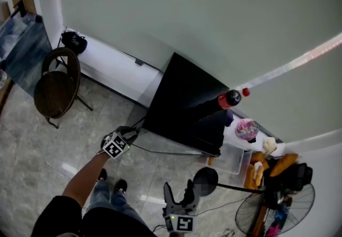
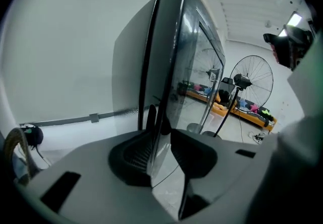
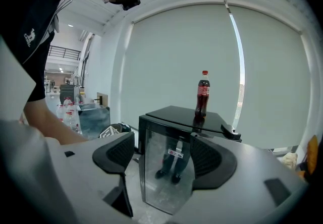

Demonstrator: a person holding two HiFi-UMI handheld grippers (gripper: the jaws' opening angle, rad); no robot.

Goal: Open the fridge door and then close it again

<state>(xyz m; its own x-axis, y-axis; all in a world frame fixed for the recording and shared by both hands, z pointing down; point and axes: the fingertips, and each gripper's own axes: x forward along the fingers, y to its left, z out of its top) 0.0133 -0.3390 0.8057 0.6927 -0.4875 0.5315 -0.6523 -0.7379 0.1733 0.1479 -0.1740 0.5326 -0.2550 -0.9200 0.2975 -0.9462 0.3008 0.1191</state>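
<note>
With the left gripper [image 2: 159, 124] pinched on the free edge of the closed fridge door [image 2: 187, 76] and the right gripper [image 3: 161, 143] gaping empty before the fridge [image 1: 184, 105], a jerky pull could slip that thin hold or topple the bottle [image 1: 231, 98] on top of it.

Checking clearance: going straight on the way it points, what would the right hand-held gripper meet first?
Probably the fridge's glass door, which sits ahead between the right hand-held gripper's open jaws; nothing nearer shows.
</note>
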